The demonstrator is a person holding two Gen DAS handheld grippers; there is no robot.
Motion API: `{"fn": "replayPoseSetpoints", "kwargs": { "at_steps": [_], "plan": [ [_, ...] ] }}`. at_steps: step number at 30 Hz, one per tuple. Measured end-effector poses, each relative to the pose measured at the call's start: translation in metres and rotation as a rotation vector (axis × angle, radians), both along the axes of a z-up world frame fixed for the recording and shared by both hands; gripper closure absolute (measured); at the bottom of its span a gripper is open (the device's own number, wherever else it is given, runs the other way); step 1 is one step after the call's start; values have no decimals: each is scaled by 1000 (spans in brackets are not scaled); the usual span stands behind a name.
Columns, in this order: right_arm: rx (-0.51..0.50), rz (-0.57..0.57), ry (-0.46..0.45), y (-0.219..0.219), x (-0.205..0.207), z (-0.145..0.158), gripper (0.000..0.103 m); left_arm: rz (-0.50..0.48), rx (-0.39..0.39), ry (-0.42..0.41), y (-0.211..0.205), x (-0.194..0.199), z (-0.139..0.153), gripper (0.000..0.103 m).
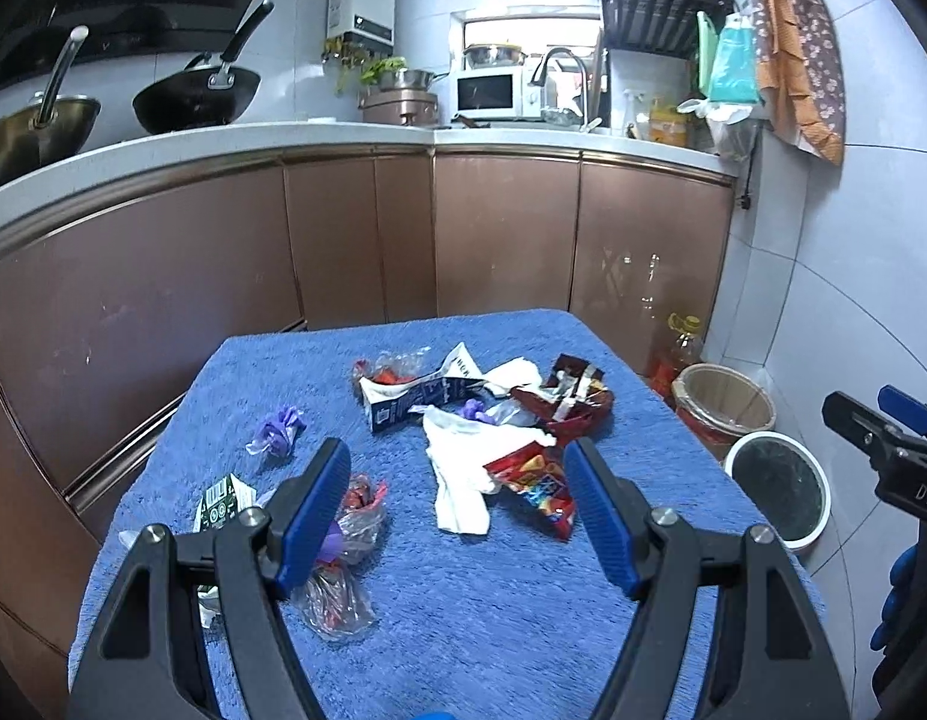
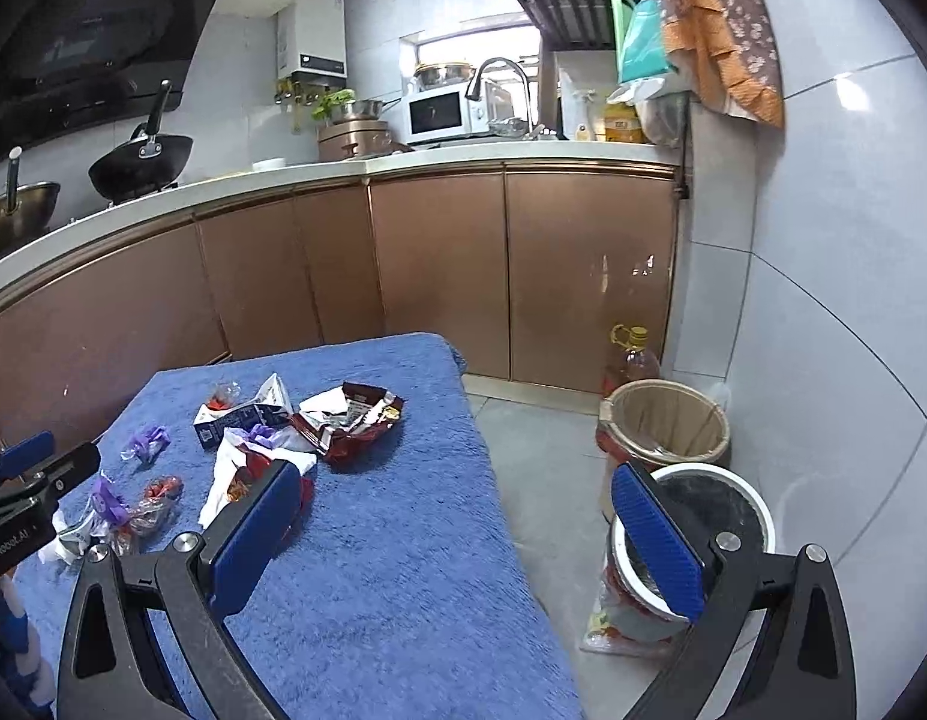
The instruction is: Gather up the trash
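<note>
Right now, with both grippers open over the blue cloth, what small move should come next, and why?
Probably lower the left gripper onto the red snack wrapper and close. Its fingers are spread and empty, and the wrapper lies just ahead between them on the blue cloth. The right gripper, also open and empty, straddles the cloth's edge, nearer the white-rimmed bin.

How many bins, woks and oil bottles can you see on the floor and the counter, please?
Bins on the floor: 2, a brown-lined bin and a white-rimmed bin
Woks on the counter: 2, a black wok and a steel wok
Oil bottles on the floor: 1, oil bottle
Total: 5
</note>
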State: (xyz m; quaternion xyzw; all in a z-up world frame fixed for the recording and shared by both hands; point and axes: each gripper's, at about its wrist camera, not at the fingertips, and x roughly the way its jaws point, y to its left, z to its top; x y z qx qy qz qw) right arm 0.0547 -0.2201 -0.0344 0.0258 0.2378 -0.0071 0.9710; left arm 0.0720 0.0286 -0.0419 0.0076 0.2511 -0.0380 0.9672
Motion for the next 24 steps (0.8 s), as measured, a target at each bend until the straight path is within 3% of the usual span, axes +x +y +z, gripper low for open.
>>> {"fn": "replayPoseSetpoints", "kwargs": {
  "at_steps": [7,15,20,24],
  "plan": [
    [-16,50,34,18,25,-7,0,-1,-29,46,13,20,-12,31],
    [28,227,120,50,55,-26,0,70,-57,40,62,18,-11,31],
    [67,349,182,75,72,-43,14,159,-34,45,106,5,-12,31],
    [87,411,239,92,86,-58,18,257,5,78,147,-12,-15,31]
  ]
}}
